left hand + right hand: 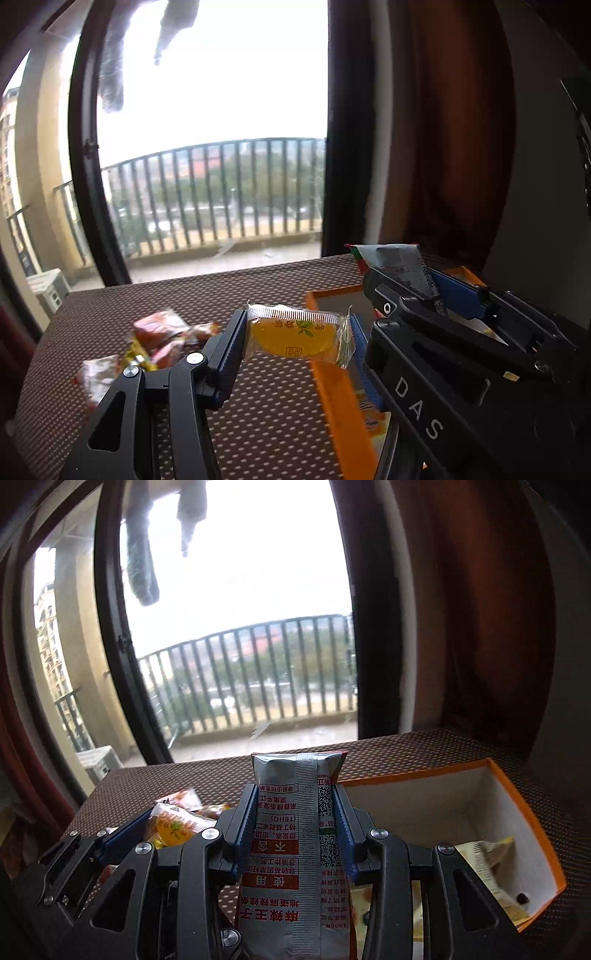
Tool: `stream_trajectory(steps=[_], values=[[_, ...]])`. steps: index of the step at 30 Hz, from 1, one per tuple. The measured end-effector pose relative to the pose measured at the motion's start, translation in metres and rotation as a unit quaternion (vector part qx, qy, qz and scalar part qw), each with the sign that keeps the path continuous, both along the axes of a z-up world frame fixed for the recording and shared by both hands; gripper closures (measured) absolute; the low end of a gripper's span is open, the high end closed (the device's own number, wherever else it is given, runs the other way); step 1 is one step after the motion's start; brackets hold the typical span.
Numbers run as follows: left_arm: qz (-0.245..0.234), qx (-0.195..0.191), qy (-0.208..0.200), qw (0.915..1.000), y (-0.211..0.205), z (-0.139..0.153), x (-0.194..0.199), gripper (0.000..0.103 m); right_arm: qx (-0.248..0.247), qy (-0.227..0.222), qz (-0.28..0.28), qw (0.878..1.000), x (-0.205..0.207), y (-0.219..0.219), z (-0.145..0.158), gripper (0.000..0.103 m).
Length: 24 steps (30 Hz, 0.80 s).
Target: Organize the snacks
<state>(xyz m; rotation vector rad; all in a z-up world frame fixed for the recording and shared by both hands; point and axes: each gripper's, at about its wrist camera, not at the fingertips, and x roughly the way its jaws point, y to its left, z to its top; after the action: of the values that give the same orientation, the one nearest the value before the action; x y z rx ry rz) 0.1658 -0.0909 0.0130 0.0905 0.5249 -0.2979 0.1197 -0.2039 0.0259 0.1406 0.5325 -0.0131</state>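
Left gripper (297,334), centre of its frame, is clamped on an orange jelly packet (299,338) held above the brown dotted tablecloth (184,295). Right gripper (295,827) grips an upright silver snack pouch (295,849). The orange-rimmed box (517,794), at right, contains packets; loose red snack wrappers (159,332) lie at lower left.

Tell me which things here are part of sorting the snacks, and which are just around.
Part of the job:
- yellow jelly packet, clamped in the left tool
- silver snack packet, clamped in the right tool
- orange box, some snacks inside
- loose red snacks on the table

Just around:
- brown table
- curtain
- balcony railing
- hanging laundry
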Motion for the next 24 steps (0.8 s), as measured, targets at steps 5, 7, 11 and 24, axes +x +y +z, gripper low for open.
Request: stream_trajectory(steps=[5, 7, 11, 24], values=[[-0.025, 0.002, 0.006, 0.9997, -0.024, -0.005, 0.008, 0.047, 0.001, 0.004, -0.025, 1.000, 0.001, -0.024, -0.002, 0.061], [-0.034, 0.003, 0.010, 0.9994, -0.033, -0.007, 0.011, 0.047, 0.001, 0.007, -0.035, 0.999, 0.003, -0.032, -0.004, 0.061], [-0.049, 0.010, 0.023, 0.9985, -0.047, -0.013, 0.023, 0.047, 0.003, 0.017, -0.050, 0.999, 0.008, -0.046, -0.009, 0.061], [-0.083, 0.050, 0.087, 0.9915, -0.091, -0.045, 0.042, 0.043, 0.022, 0.072, -0.085, 0.994, 0.021, -0.083, -0.041, 0.061]])
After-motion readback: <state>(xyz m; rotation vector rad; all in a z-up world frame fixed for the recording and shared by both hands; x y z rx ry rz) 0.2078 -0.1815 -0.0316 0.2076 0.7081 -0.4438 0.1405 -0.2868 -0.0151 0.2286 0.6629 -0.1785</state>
